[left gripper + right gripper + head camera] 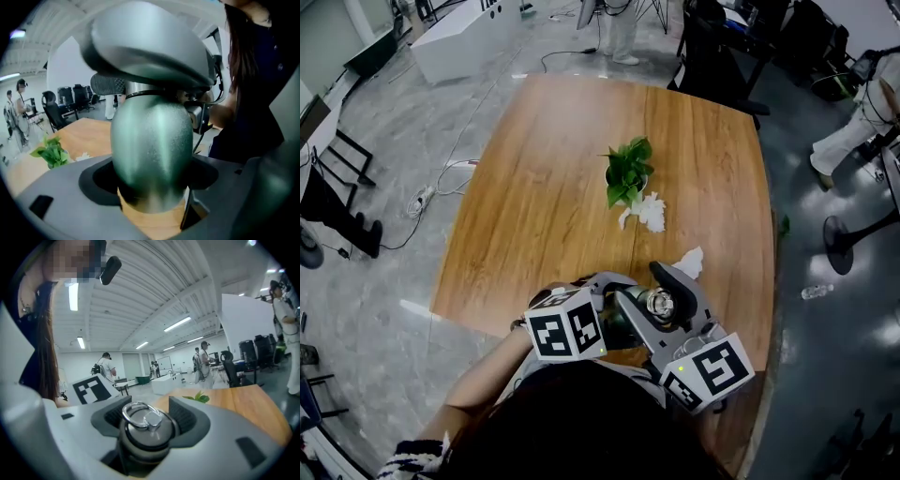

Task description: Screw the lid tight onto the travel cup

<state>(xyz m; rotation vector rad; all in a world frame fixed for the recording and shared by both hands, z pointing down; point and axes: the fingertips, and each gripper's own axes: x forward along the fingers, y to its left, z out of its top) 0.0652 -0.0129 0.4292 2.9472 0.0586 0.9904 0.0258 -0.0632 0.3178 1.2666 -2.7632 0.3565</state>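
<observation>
My left gripper (151,126) clamps the travel cup (152,154) and my right gripper (148,417) pinches the lid (146,430); if these 2 tilt, I risk cross-threading.

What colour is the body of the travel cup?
Metallic green with a fine speckle. The left gripper view shows the travel cup best.

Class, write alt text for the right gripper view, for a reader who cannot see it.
The right hand-held gripper has its grey jaws closed around a dark round lid topped by a metal ring. Behind it lie a wooden table and a bright room with people.
</observation>
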